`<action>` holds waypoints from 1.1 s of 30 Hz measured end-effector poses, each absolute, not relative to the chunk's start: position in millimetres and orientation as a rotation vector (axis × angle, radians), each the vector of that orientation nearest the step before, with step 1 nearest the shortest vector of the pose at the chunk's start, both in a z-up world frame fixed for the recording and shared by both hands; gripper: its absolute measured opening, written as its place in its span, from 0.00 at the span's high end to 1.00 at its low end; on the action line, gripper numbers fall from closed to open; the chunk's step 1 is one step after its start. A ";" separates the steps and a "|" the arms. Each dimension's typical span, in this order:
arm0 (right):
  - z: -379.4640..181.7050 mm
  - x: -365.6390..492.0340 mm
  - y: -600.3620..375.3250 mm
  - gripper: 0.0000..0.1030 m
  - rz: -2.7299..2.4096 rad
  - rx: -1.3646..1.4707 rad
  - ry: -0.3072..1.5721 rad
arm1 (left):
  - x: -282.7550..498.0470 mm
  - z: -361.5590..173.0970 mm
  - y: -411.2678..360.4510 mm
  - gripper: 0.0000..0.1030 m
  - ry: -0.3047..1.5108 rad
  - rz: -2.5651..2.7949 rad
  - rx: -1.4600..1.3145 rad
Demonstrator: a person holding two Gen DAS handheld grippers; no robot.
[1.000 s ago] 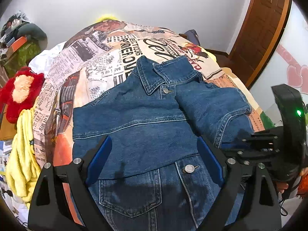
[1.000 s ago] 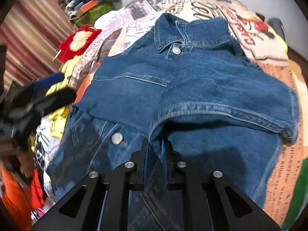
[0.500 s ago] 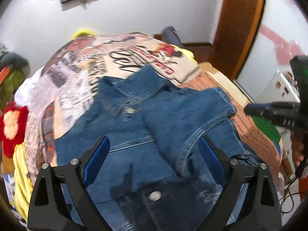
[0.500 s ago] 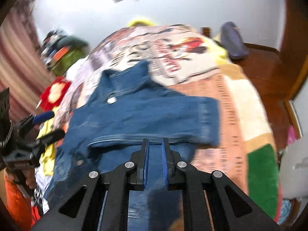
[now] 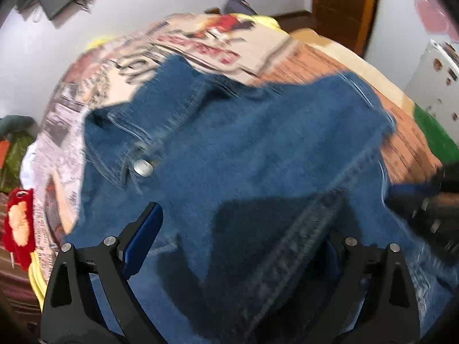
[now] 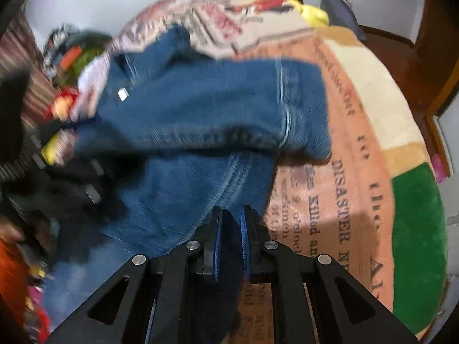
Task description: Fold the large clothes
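A blue denim jacket lies on a bed with a newspaper-print blanket, collar toward the far wall, one sleeve folded across its front. My left gripper is open, its jaws spread wide just above the jacket's lower front. My right gripper is shut on the jacket's hem edge at the near right side of the jacket. The right gripper also shows at the right edge of the left wrist view. Both views are motion-blurred.
A red plush toy and yellow cloth lie at the bed's left edge. A wooden door stands at the far right. A green blanket patch covers the bed's right side. A white cabinet stands beyond it.
Both grippers have swung to the right and closer to the jacket. The right gripper stays shut on the denim edge; the left stays open.
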State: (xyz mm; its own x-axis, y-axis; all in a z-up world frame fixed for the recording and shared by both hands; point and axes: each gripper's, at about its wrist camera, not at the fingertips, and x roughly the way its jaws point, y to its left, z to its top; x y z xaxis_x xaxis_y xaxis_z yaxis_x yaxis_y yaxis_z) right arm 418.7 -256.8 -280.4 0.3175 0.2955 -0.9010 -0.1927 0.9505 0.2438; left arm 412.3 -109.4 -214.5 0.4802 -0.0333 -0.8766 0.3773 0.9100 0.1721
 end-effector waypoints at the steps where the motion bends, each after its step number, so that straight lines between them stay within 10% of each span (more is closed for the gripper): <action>1: -284.6 416.3 -255.8 0.92 0.326 0.077 1.184 | 414.3 -209.7 -103.3 0.07 1.015 -0.224 0.364; 13: -288.7 404.7 -254.2 0.92 0.331 -0.024 1.128 | 406.6 -188.1 42.2 0.03 1.004 -0.003 0.101; 33: -270.2 422.6 -261.5 0.91 0.276 0.051 1.224 | 356.0 -200.9 32.0 0.02 1.036 -0.115 0.139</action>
State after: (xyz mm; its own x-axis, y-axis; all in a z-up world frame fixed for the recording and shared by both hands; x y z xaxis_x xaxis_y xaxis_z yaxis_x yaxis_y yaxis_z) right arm 422.6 -261.5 -270.2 0.3107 0.2366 -0.9206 -0.1818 0.9654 0.1868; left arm 356.0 32.0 -200.9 0.5047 -0.0293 -0.8628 0.1602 0.9853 0.0603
